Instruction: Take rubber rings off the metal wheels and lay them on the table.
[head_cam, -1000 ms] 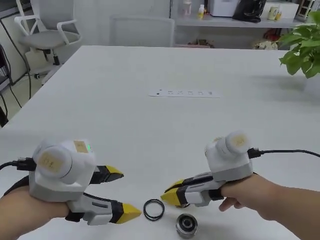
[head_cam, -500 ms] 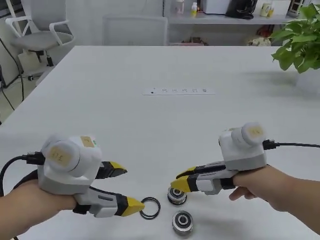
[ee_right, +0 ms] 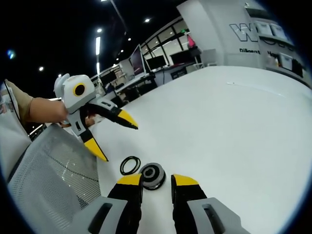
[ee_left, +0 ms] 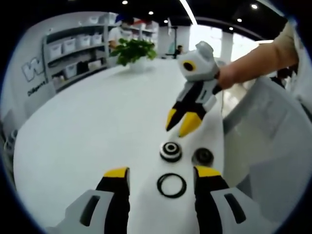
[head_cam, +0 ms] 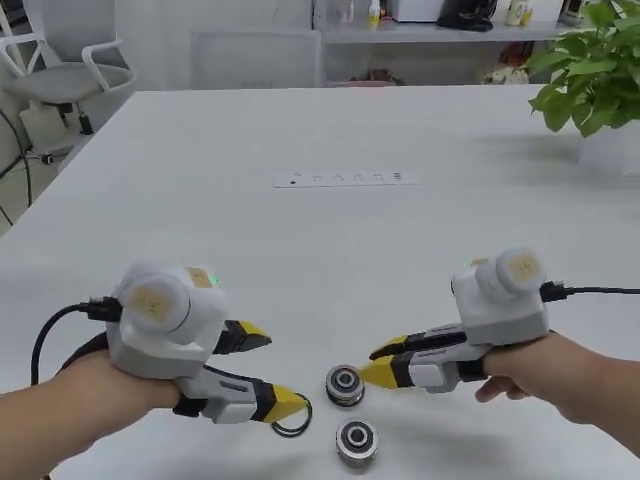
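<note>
A loose ring (head_cam: pixel 291 421) lies flat on the table (head_cam: pixel 300 250) at the lower centre of the head view, partly under the lower jaw of the left gripper (head_cam: pixel 272 370). In the left gripper view the ring (ee_left: pixel 171 185) sits on the table between that gripper's own jaws (ee_left: pixel 162 173). They stand wide apart and hold nothing, which suits a ring set down and let go.

Just right of the ring stands a wheel (head_cam: pixel 344 384) with a dark outer band, so it probably still carries its ring. The second wheel (head_cam: pixel 357 440), lower in the frame and just beside it, looks more plainly metal. It may be the one already stripped, though the band is too small to be sure.

The right gripper (head_cam: pixel 380 362) points in from the right, its tips close to the upper wheel. In the right gripper view the wheel (ee_right: pixel 153 175) sits just ahead of the tips (ee_right: pixel 157 181), roughly centred on the gap. The jaws are a little apart and clamp nothing. That line-up suggests the right gripper is meant to pinch this wheel and steady it while the left gripper (ee_right: pixel 114 137), open at that view's left beside the ring (ee_right: pixel 130 165), peels the band off. About half the task looks done.
</note>
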Demonstrator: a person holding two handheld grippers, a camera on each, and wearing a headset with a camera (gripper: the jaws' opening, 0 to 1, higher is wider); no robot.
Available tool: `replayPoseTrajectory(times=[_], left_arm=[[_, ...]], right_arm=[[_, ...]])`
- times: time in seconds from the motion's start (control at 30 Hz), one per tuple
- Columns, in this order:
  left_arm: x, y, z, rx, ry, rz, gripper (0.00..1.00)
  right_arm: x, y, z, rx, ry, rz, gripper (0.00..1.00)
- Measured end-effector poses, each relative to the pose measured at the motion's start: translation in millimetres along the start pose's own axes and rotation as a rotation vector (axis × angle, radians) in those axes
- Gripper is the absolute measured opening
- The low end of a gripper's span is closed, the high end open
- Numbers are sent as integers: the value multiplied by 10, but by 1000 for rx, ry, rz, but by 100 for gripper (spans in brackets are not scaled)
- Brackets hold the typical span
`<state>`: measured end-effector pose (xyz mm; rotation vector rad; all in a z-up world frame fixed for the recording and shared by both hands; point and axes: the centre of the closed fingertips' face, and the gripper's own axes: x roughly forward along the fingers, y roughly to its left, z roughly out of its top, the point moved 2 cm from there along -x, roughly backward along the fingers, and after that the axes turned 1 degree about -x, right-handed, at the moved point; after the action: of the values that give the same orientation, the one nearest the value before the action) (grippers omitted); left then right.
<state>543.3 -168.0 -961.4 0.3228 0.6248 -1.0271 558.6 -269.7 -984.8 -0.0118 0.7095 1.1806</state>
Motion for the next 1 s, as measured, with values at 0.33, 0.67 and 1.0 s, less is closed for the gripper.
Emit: replayPoseTrajectory(times=[0.33,0.67,1.0], left_arm=[[167,-67,12,4,18,-30,50],[302,-80,6,9,41,-37,45],[411,-147,20,23,53,-50,41]], right_arm=[[42,11,-125,-46,36,6,22],[98,0,-209,-118,65,6,21],[150,24,-228,-183,70,13,18]])
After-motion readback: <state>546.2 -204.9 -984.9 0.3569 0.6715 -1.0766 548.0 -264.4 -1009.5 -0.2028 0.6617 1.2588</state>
